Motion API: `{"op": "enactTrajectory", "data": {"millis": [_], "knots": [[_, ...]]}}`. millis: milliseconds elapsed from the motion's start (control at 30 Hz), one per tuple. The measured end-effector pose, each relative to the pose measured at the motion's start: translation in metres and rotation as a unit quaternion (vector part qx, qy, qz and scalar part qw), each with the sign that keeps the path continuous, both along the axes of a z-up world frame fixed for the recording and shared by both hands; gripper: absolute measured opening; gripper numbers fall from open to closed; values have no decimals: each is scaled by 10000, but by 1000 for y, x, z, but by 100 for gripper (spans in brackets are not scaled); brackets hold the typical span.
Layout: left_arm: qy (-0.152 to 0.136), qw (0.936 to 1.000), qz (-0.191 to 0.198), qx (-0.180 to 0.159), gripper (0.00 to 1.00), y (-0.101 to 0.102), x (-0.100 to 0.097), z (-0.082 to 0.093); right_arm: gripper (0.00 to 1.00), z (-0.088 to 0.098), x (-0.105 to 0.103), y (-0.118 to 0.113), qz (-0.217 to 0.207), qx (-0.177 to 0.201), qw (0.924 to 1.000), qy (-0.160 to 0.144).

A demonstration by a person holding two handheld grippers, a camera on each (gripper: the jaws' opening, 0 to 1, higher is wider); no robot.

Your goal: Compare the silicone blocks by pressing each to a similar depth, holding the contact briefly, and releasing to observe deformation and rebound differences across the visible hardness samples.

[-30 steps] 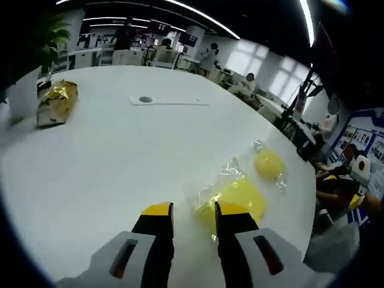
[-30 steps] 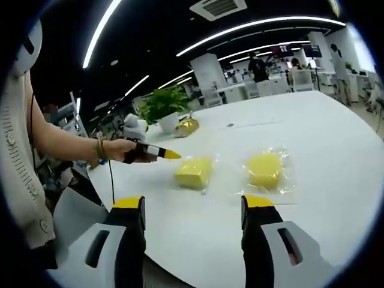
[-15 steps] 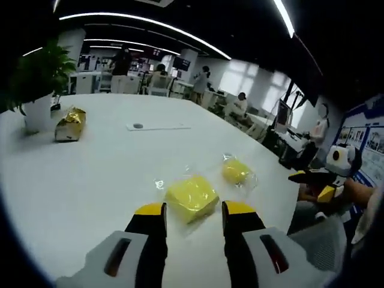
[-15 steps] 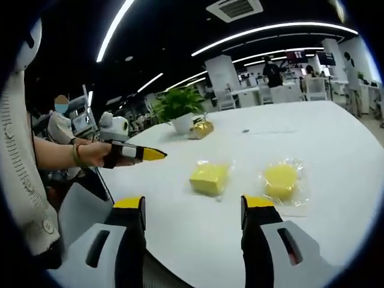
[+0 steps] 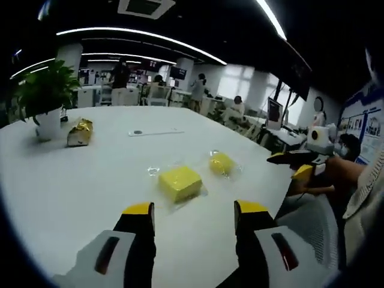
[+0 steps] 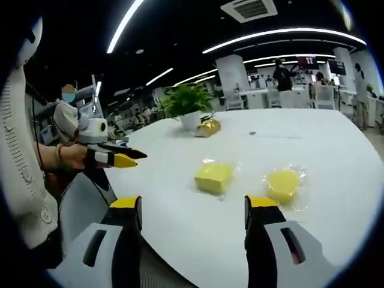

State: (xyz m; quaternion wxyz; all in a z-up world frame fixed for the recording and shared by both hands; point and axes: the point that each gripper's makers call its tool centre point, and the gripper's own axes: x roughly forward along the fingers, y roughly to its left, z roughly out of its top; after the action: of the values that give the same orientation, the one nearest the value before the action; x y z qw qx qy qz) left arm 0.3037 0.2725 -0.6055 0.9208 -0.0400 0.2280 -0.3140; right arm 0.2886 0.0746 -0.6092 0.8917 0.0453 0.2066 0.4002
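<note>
1. Yellow silicone, sealed in clear film: the square block (image 5: 179, 182) lies on the white table (image 5: 72, 186), with the round block (image 5: 221, 162) near it on the side towards the table edge, the two apart and neither touched
2. From my left gripper (image 5: 193, 211), I see its yellow-tipped jaws spread wide and holding nothing, raised off the table with the square block ahead between them
3. My right gripper (image 6: 194, 203) is likewise spread and empty; in the right gripper view the square block (image 6: 213, 177) sits just left of centre and the round block (image 6: 282, 185) to its right, both beyond the jaw tips
4. In the right gripper view the left gripper (image 6: 123, 160) comes in from the left, held in a hand (image 6: 75, 157) out past the table rim, well apart from both blocks
5. In the left gripper view the right gripper (image 5: 298, 164) shows at the right, off the table edge
6. Farther back on the table stand a potted plant (image 5: 43, 96) and, just beside it, a gold foil packet (image 5: 80, 132); a flat white strip (image 5: 156, 132) lies near mid-table
</note>
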Motion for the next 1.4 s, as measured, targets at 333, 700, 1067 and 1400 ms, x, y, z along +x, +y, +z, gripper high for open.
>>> {"op": "enactTrajectory", "data": {"millis": [333,700,1067,1400], "knots": [[81,9989,-288,362,63,-5,-17,-8,69,-7,0,-14,-114,2,9999,79],[271,9949,-698,679,68,-15,-23,-23,69,-13,-3,-13,-129,19,9998,166],[361,9938,-744,739,70,-16,-21,-27,68,-15,-2,-17,-213,98,9995,194],[707,9947,-715,209,67,-37,-4,-26,67,-22,-4,-37,-497,139,9983,275]]}}
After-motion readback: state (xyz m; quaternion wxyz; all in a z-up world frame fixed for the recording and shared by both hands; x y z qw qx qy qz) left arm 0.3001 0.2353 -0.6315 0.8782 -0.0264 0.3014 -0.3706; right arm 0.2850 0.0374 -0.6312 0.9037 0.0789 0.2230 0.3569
